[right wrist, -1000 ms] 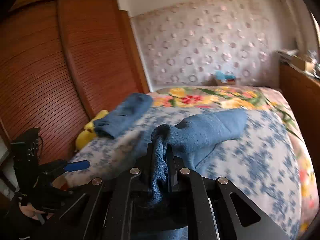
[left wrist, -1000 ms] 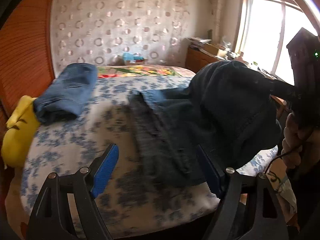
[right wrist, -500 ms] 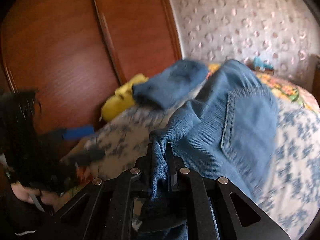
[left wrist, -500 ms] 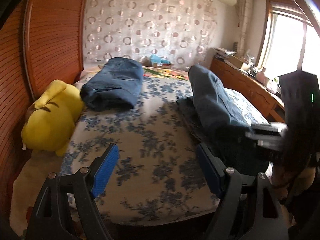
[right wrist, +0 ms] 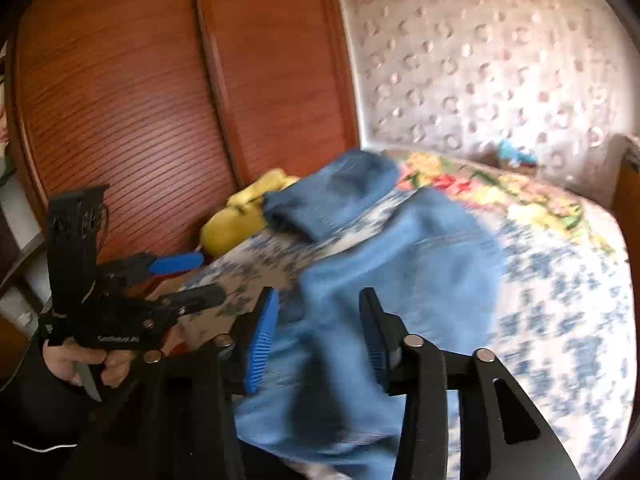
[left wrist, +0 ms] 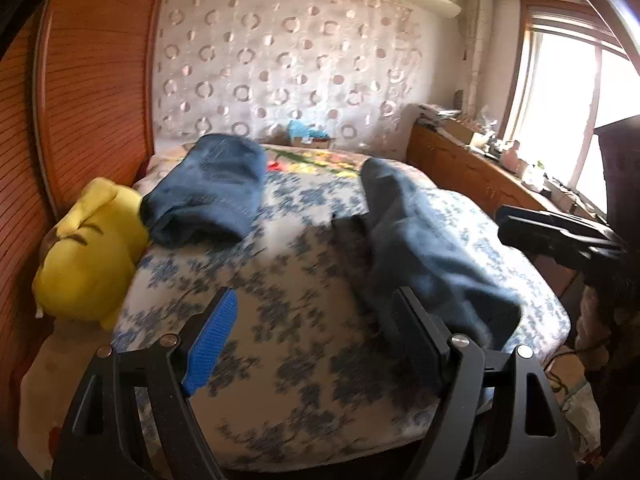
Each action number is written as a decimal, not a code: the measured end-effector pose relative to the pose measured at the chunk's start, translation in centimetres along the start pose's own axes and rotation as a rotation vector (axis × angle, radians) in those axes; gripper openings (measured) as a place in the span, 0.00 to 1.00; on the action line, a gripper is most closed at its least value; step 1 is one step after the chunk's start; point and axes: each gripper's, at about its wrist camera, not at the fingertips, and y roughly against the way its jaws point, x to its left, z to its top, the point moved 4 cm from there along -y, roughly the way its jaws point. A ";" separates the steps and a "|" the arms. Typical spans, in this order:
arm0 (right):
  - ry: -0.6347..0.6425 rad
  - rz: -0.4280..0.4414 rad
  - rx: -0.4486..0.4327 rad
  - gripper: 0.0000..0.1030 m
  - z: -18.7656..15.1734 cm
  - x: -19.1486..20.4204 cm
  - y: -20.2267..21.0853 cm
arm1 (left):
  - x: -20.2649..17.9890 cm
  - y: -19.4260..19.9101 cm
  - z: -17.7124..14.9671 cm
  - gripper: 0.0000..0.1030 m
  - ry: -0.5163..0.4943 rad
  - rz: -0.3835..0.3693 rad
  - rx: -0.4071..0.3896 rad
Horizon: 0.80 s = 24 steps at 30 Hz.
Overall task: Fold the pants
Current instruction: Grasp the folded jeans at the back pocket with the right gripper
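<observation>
**Jeans dropped at the near edge of the bed**

The bed [left wrist: 304,344] fills most of the room, its blue-flowered sheet bare across the middle and near-left part. A ribbed wooden wardrobe [right wrist: 120,92] closes off one long side, and a low wooden counter [left wrist: 472,172] under the window runs along the other.

The pants [right wrist: 400,264], blue jeans, lie in a loose heap on the near part of the mattress, one end hanging over the front edge. The right gripper [right wrist: 316,340] has just been opening; its jaws now stand apart with the denim passing between them, and the blur makes it hard to be sure, but the pads seem clear of the cloth. The left gripper [left wrist: 312,340] hangs spread wide over the bare sheet, holding nothing.

A second, folded pair of jeans [left wrist: 208,196] sits toward the far-left corner, touching a yellow plush toy [left wrist: 88,256] wedged against the wardrobe. A small box [left wrist: 310,142] by the far wall holds something turquoise, too blurred to name. The clutter on the counter cannot be made out.
</observation>
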 end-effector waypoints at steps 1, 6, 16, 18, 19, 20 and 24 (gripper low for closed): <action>-0.002 -0.024 -0.005 0.47 0.0 -0.7 0.2 | -0.4 -0.1 0.3 0.78 -0.004 -0.009 -0.004; -0.011 -0.141 0.025 0.49 0.2 -4.1 -1.6 | -3.1 -2.0 1.5 0.78 -0.049 -0.056 0.010; -0.024 -0.174 0.146 0.50 2.9 -7.0 -11.0 | -2.2 -6.9 -1.6 0.78 -0.053 -0.013 0.163; -0.019 -0.155 0.174 0.50 3.9 -7.1 -12.0 | -1.7 -7.2 -2.3 0.78 -0.044 -0.002 0.179; -0.015 -0.142 0.186 0.50 4.0 -6.8 -12.9 | -1.3 -7.4 -2.7 0.78 -0.034 0.003 0.186; -0.009 -0.137 0.193 0.51 4.1 -6.7 -13.5 | -0.9 -7.5 -3.0 0.78 -0.026 0.009 0.195; 0.023 -0.153 0.191 0.59 4.1 -6.5 -15.5 | 0.0 -7.8 -3.9 0.78 0.003 0.016 0.218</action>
